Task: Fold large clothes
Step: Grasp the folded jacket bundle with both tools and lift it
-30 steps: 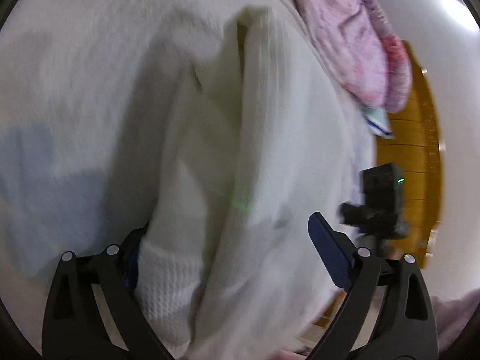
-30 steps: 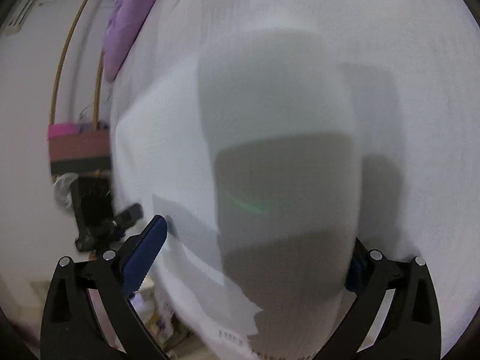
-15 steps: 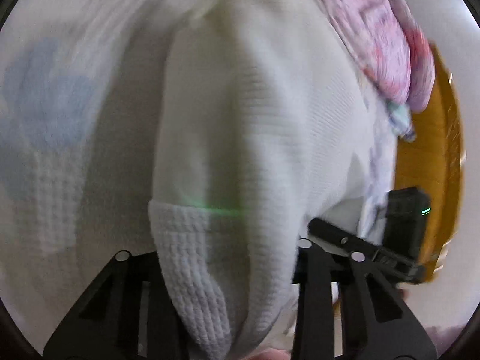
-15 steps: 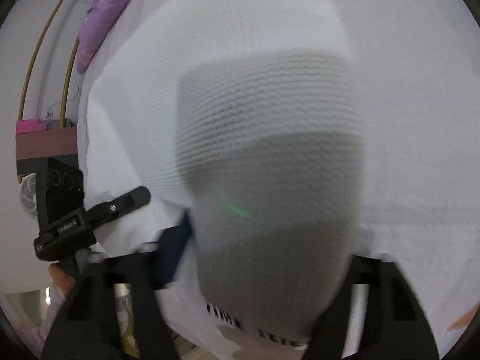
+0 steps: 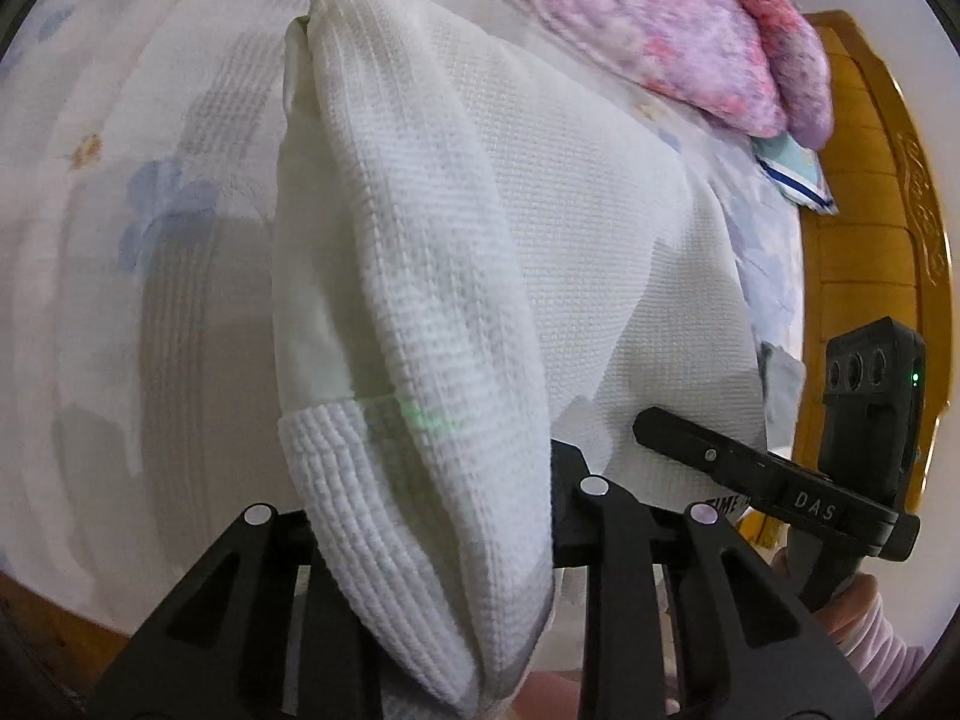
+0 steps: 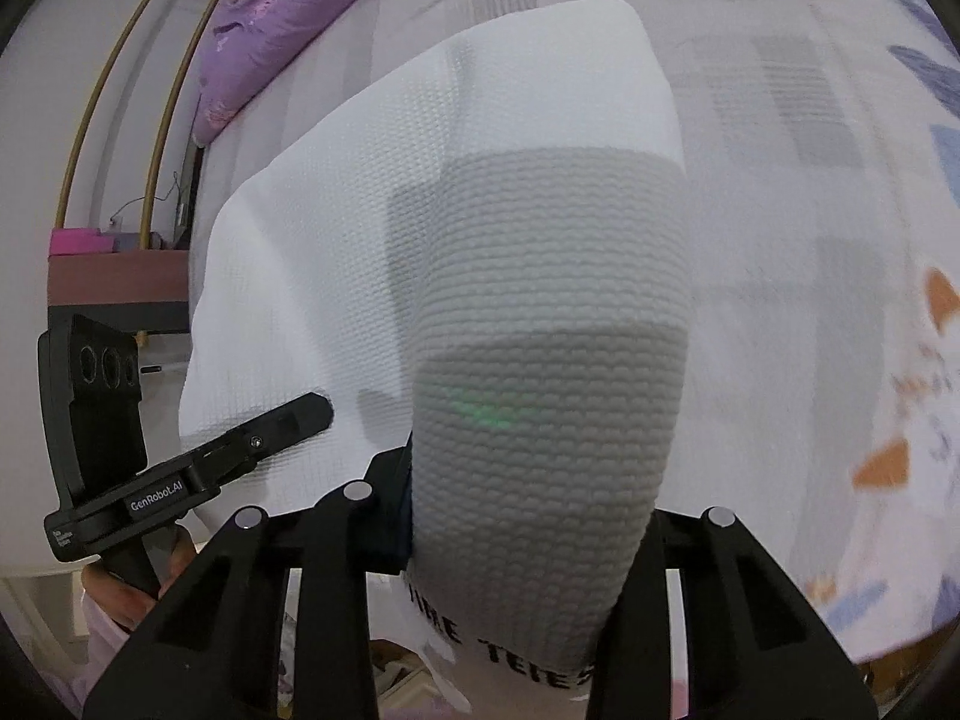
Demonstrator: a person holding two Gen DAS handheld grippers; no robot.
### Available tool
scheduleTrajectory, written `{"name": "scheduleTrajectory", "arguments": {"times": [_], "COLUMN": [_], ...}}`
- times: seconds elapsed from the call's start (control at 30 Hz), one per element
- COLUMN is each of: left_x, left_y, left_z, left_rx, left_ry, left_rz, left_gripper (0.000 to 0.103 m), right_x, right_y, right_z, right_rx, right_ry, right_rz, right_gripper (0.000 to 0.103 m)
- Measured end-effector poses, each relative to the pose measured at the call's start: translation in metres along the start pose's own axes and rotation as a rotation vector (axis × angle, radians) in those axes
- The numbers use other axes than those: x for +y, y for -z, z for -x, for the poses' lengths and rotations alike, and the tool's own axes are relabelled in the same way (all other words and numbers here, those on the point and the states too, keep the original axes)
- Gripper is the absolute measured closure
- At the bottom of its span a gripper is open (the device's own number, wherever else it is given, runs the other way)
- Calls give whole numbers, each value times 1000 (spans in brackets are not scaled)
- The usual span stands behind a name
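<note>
A white waffle-knit garment (image 5: pixel 480 210) lies partly on the flowered bed sheet (image 5: pixel 150 210). My left gripper (image 5: pixel 426 510) is closing, and its pads press on a bunched sleeve with a ribbed cuff (image 5: pixel 336 462), held up off the bed. My right gripper (image 6: pixel 528 516) is also closing and pinches a thick fold of the same garment (image 6: pixel 540 240); black lettering shows on the hem below. Each view also shows the other hand-held gripper, the right one (image 5: pixel 750 474) and the left one (image 6: pixel 240 450), close beside the cloth. The fabric hides the pads.
A pink fluffy blanket (image 5: pixel 690 18) lies at the head of the bed next to a wooden headboard (image 5: pixel 870 210). A purple quilt (image 6: pixel 288 18) lies at the far edge. A low shelf with a pink box (image 6: pixel 114 282) stands beside the bed.
Both grippers went from wide open to pinched on the white garment. They rose, lifting the near edge off the sheet, so more of the bed shows.
</note>
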State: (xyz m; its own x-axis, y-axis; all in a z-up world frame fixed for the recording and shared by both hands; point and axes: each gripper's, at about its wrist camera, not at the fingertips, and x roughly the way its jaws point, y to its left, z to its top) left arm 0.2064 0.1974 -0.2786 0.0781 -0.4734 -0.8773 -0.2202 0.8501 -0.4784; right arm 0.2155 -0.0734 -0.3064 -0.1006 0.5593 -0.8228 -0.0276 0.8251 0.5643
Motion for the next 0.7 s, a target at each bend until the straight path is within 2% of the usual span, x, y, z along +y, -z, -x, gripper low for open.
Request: {"name": "scheduleTrajectory", "arguments": {"times": [0.17, 0.33, 0.47, 0.7], "left_x": [-42, -91, -120, -181], "left_y": [28, 44, 66, 95], "left_z": [33, 53, 70, 62], "left_rx": [-13, -30, -40, -50], "left_ry": [-17, -22, -30, -50], "left_rz": [-58, -160, -237, -325], "left_gripper": [77, 77, 77, 77], "right_x": [6, 16, 6, -45], "right_y": [35, 72, 91, 124], "right_z": [55, 99, 123, 174], "right_rx": [-42, -138, -181, -256], "right_ry": [36, 45, 22, -9], "right_rz": [-16, -55, -87, -146], "right_gripper": [70, 70, 70, 70]}}
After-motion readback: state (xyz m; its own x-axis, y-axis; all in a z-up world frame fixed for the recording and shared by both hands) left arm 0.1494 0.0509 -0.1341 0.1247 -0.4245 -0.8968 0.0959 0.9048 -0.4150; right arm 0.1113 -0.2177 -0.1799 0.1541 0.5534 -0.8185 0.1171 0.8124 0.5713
